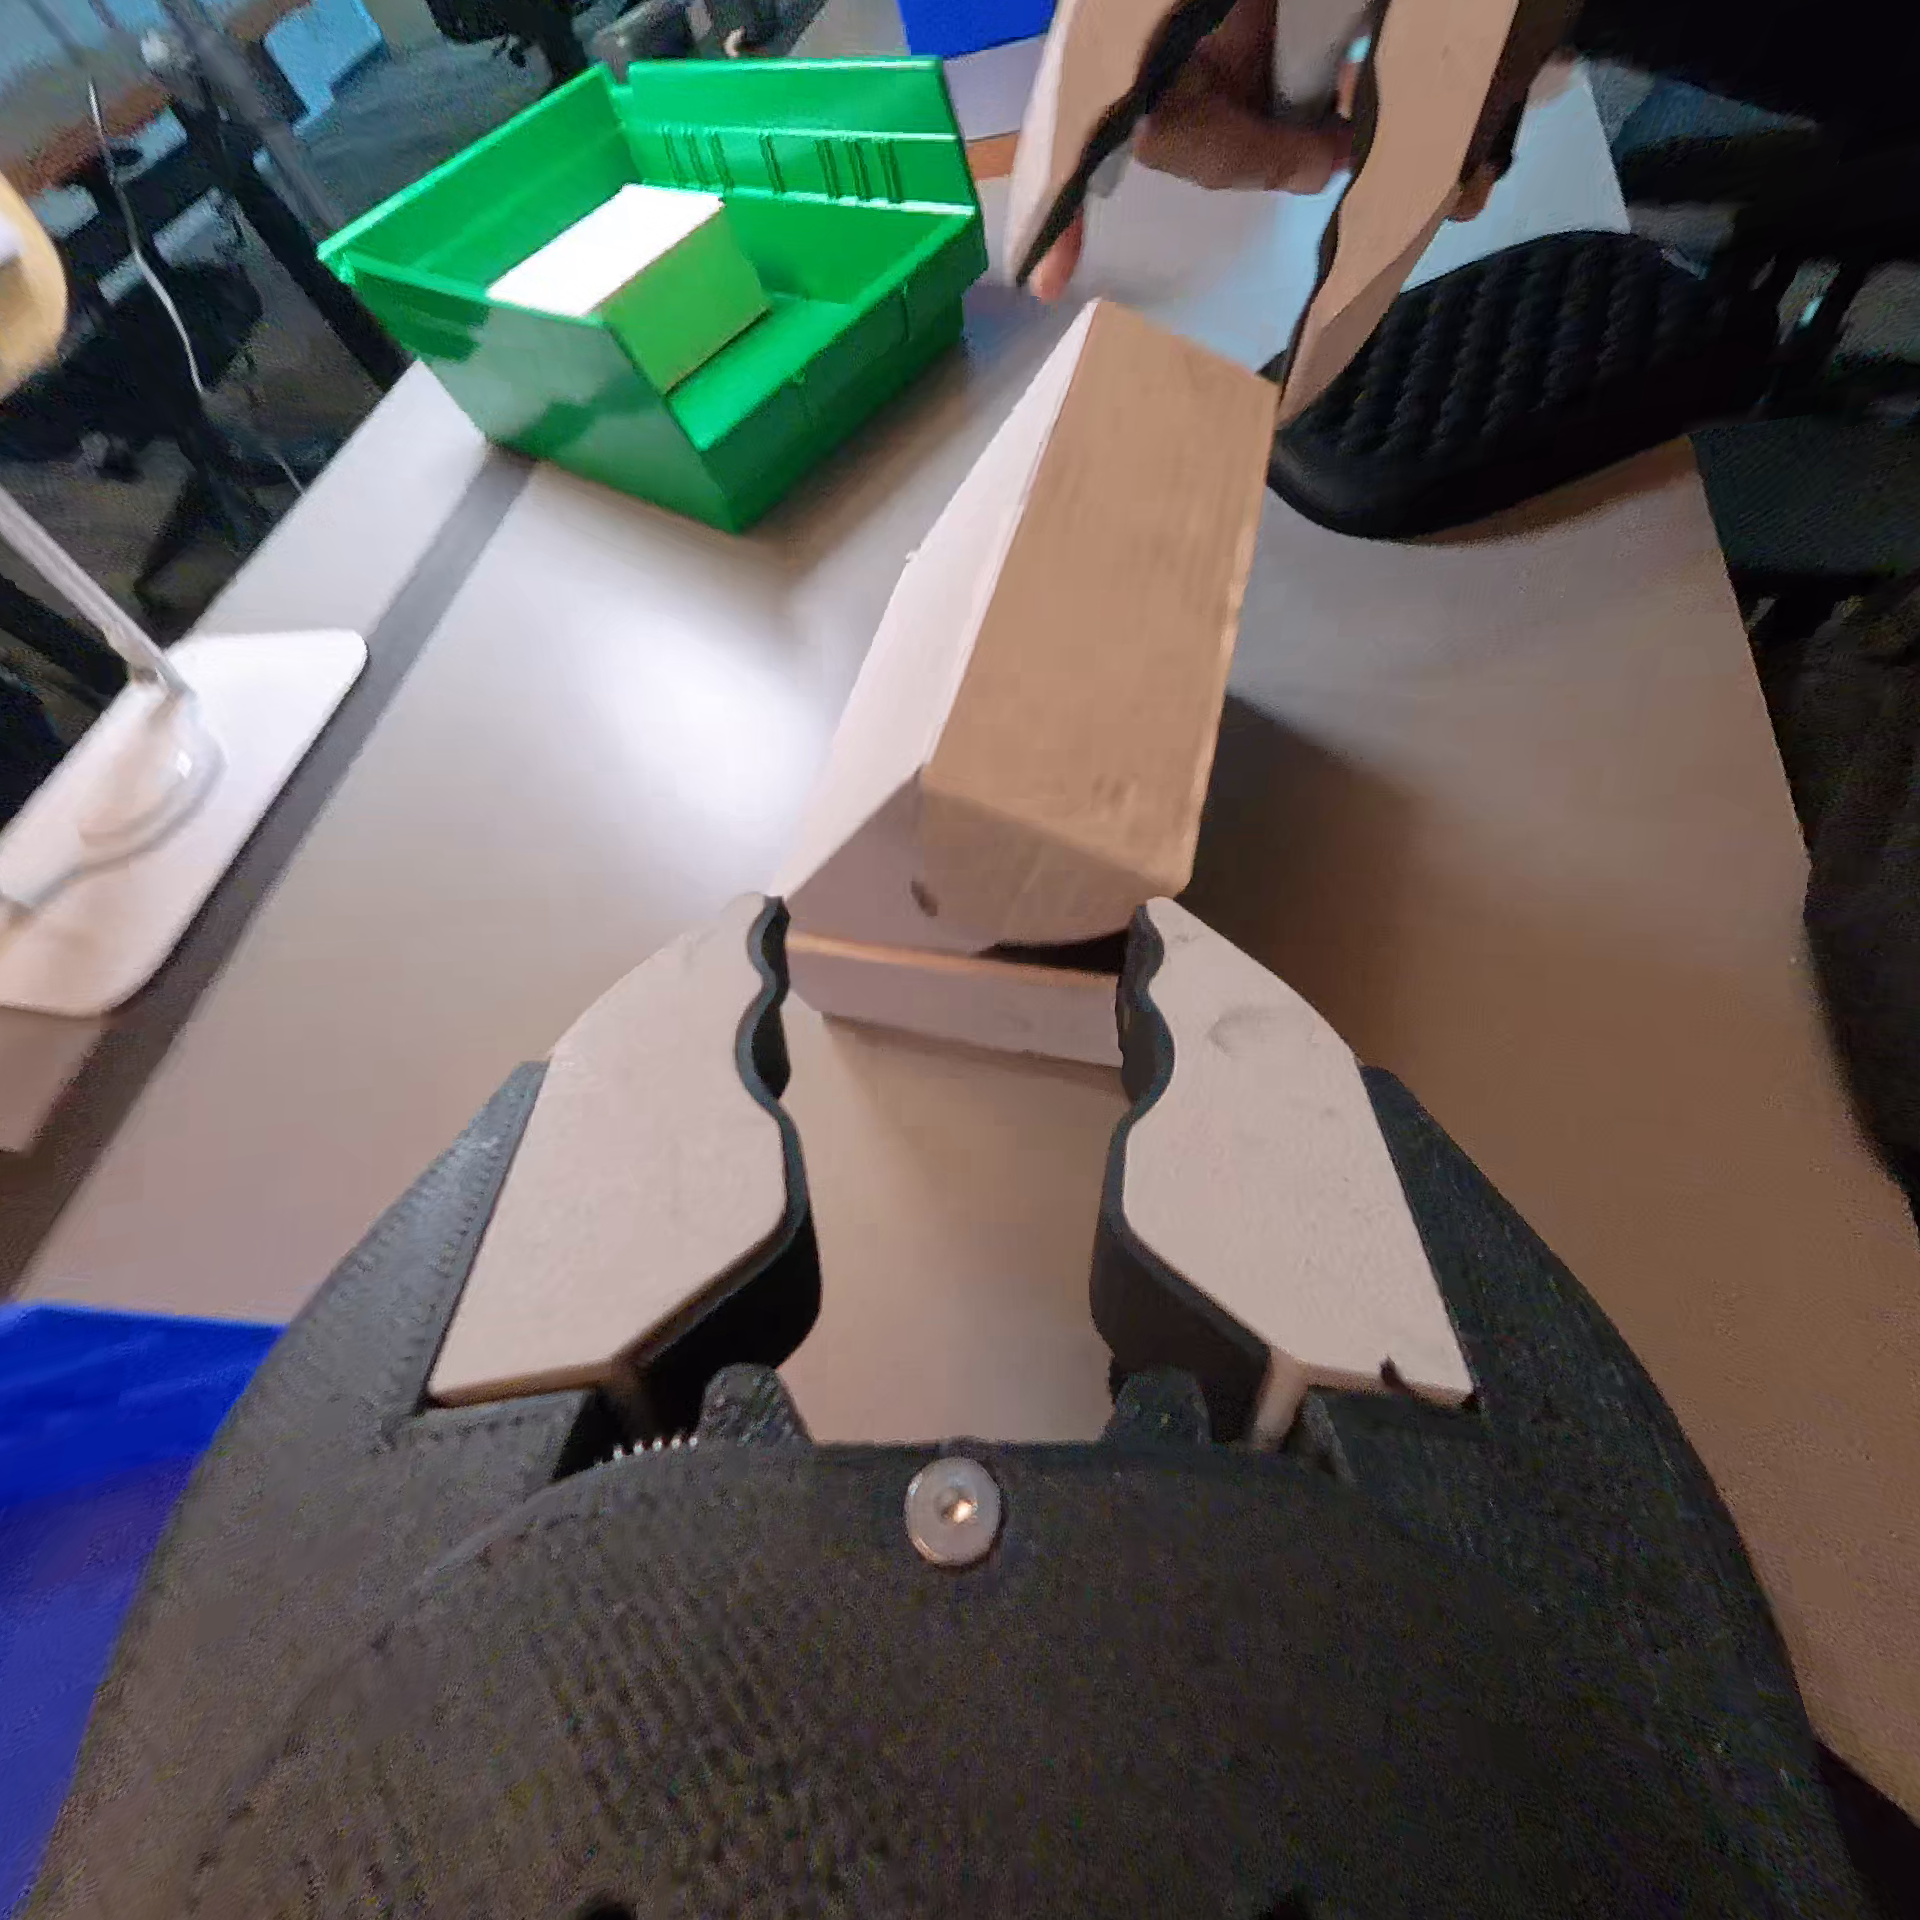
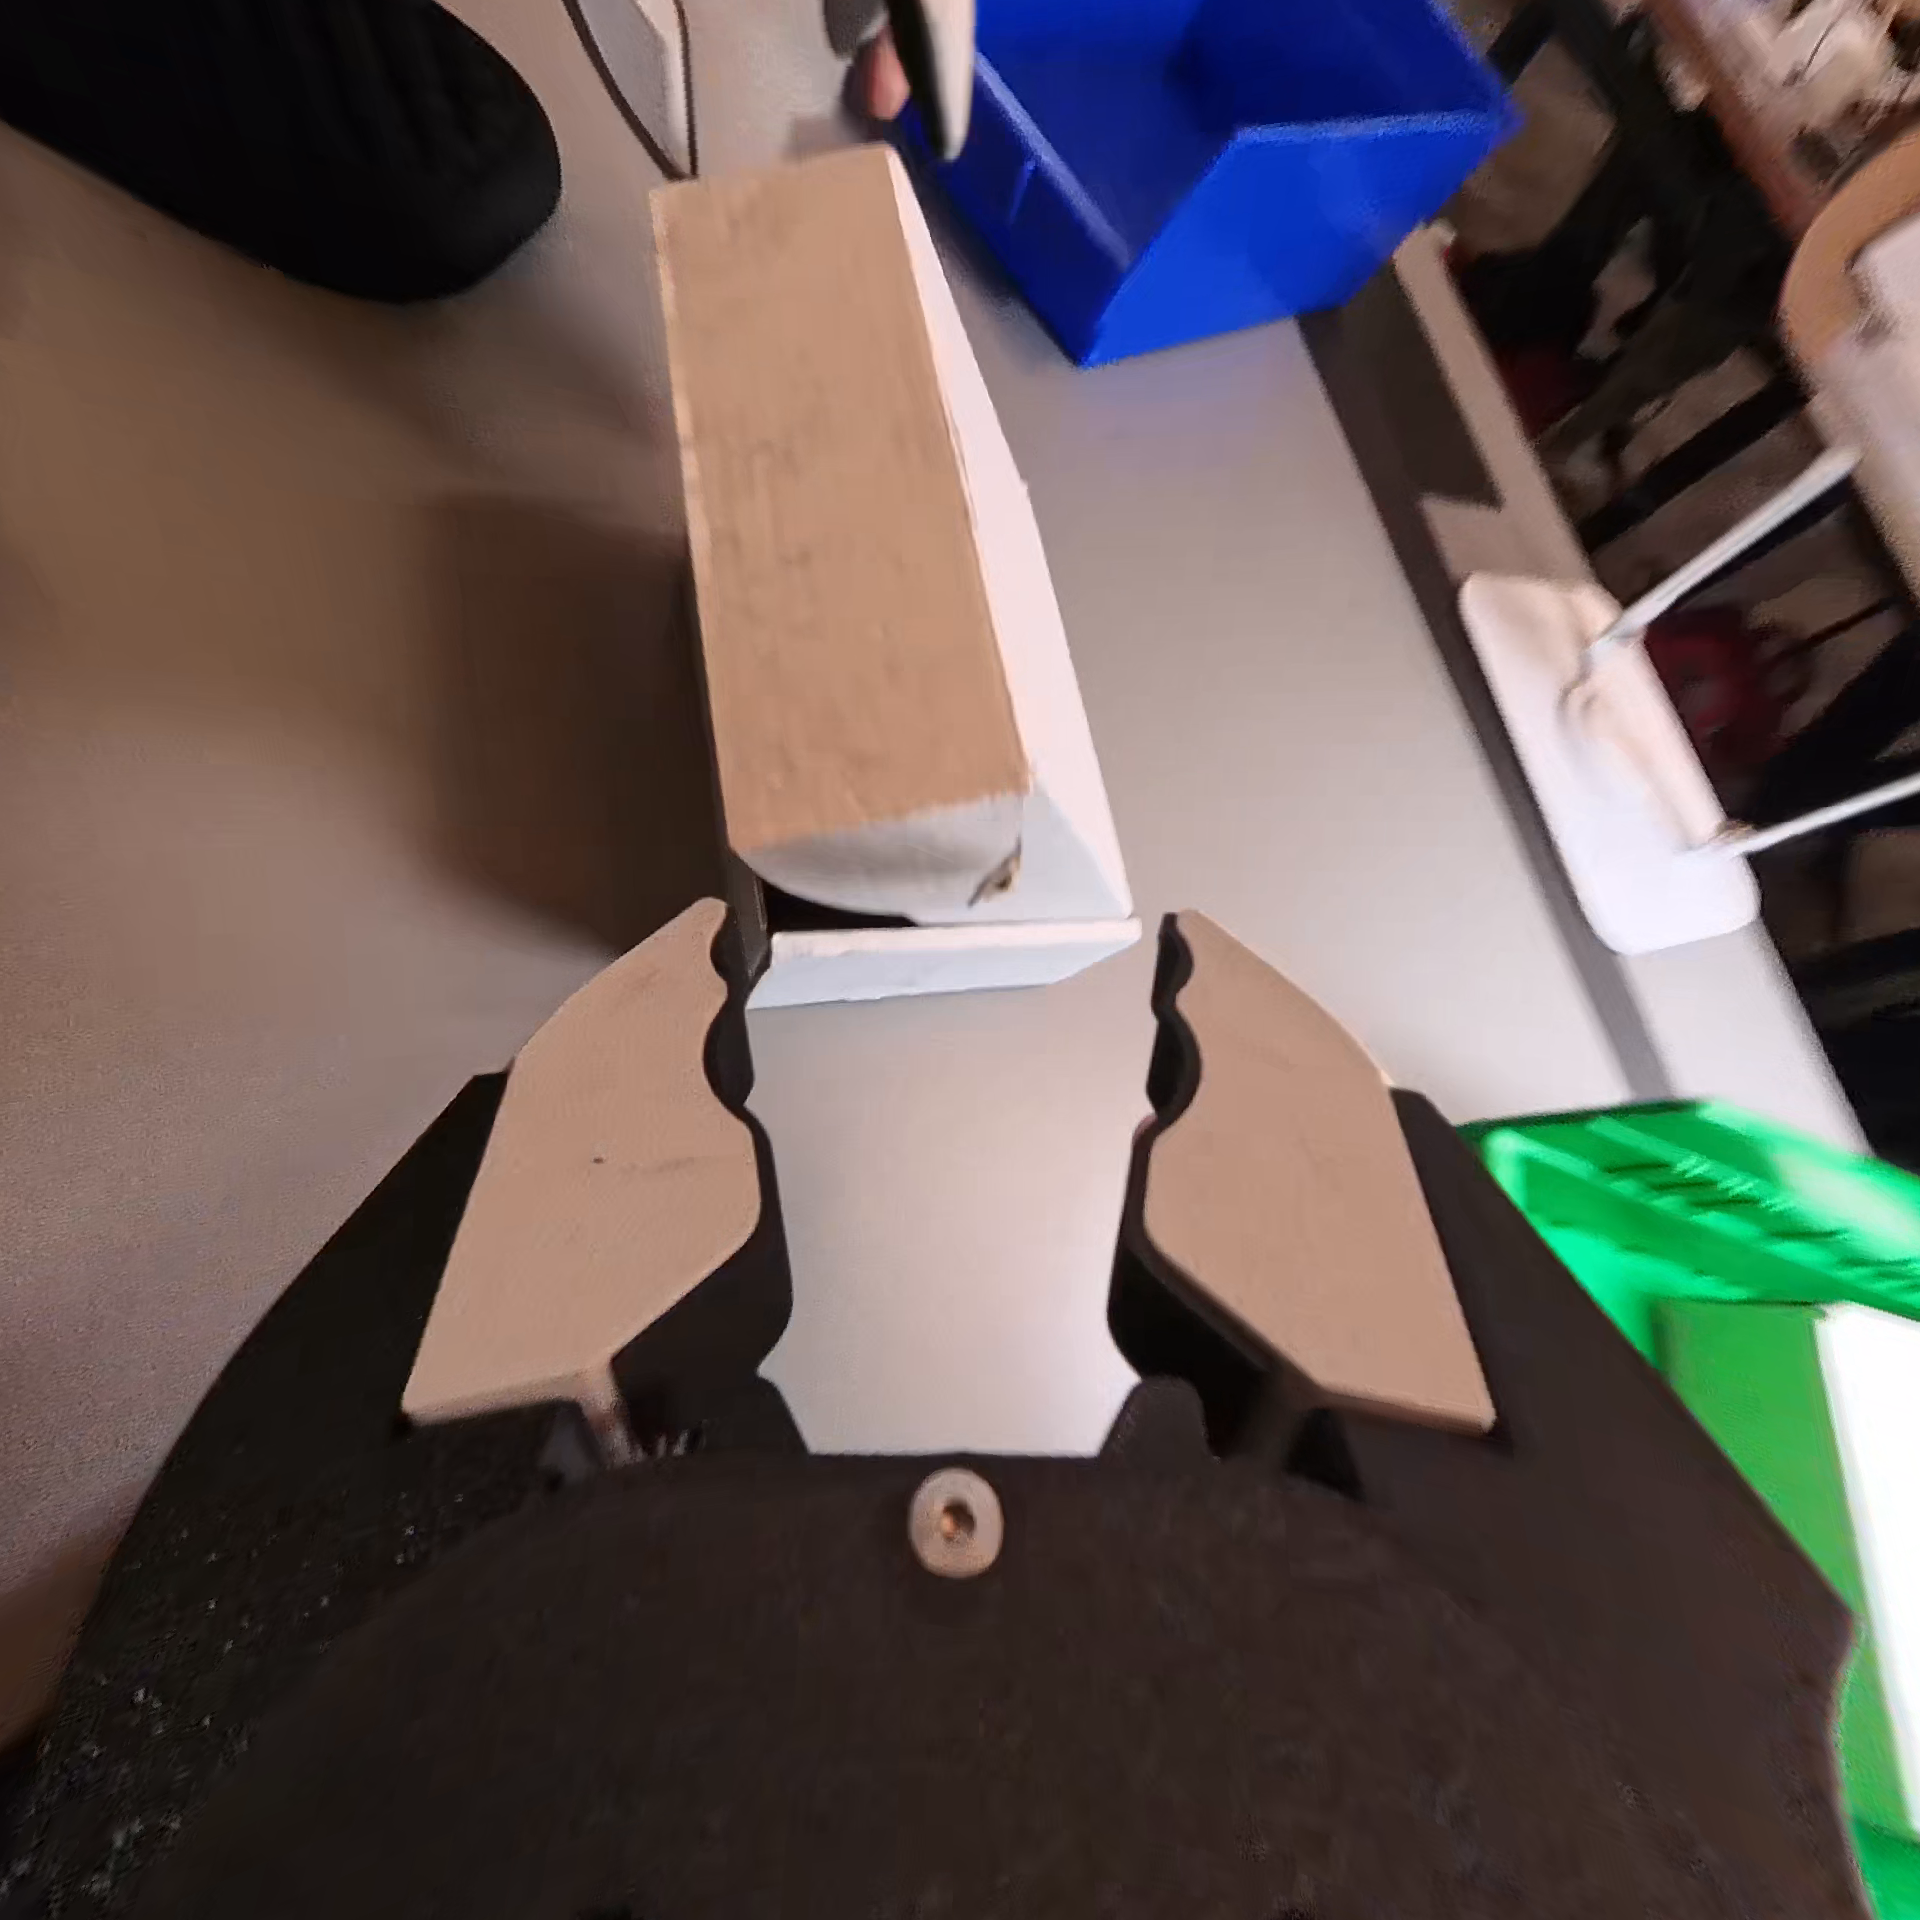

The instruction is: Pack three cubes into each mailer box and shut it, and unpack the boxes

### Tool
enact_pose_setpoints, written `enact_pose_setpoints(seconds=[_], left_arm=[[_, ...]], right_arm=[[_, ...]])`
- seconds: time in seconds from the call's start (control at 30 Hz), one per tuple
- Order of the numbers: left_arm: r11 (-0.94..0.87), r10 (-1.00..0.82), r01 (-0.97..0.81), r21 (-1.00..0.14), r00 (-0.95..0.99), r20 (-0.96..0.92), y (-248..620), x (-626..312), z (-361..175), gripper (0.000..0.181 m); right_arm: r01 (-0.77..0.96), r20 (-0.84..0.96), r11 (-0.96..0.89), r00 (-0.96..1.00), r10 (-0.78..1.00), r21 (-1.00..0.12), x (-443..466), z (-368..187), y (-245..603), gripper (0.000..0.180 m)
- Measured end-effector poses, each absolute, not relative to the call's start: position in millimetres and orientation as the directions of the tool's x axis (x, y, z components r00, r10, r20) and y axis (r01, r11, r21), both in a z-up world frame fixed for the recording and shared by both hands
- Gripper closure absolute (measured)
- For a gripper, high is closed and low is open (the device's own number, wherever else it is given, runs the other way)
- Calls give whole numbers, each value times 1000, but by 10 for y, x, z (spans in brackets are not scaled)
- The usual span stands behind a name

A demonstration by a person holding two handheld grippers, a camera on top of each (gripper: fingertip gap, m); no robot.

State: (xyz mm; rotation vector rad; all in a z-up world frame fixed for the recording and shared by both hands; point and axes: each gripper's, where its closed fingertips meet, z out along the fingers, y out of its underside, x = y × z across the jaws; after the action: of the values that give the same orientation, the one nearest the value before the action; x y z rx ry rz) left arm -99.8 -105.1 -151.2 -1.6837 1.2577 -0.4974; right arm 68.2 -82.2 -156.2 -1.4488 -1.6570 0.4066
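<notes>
One white mailer box (image 1: 1091, 644) lies lengthwise on the grey table (image 1: 582, 790). Its lid is tilted and partly raised, brown face up, with a dark gap at each end. What is inside is hidden, and no cubes show. My left gripper (image 1: 956, 945) is closed on the near end wall, with both fingertips touching the box's sides. My right gripper (image 2: 943, 935) is at the opposite end of the box (image 2: 831, 520). Its jaws are spread; one fingertip touches the end wall and the other stands just off it. The right gripper also shows at the far end in the left wrist view (image 1: 1162, 343).
A green bin (image 1: 831, 416) holding a white-topped box stands at the back left of the table; the right wrist view shows it beside my right gripper (image 2: 1714, 1195). A blue bin (image 2: 1195, 177) stands near my left gripper. A white stand base (image 1: 156, 810) and a black mesh chair (image 1: 1507, 384) flank the table. The tips of one gripper are about 20 cm away from the tips of the other.
</notes>
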Motion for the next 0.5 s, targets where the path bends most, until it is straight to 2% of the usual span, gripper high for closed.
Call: enact_pose_setpoints(seconds=[0.1, 0.2, 0.27, 0.33, 0.5], left_arm=[[85, -872, -645, -760, 321, -369, -1053, -851, -1562, 111], [136, -875, -708, -692, 242, -419, -1167, -726, -1730, 112], [134, -891, -727, -673, 209, -403, -1272, -697, -1856, 114], [119, -906, -735, -668, 195, -375, -1362, -701, -1966, 115], [50, -931, -701, -712, 226, -288, -1533, -664, -2099, 116]], right_arm=[[698, 578, 416, -3, 816, -583, 550, -1568, -798, 103], [753, 670, 499, -105, 735, -429, 499, -1774, -841, 111], [760, 654, 501, -135, 744, -413, 493, -1914, -922, 115], [764, 630, 486, -135, 765, -426, 500, -2023, -975, 112], [796, 580, 452, -160, 798, -403, 531, -2242, -1074, 107]])
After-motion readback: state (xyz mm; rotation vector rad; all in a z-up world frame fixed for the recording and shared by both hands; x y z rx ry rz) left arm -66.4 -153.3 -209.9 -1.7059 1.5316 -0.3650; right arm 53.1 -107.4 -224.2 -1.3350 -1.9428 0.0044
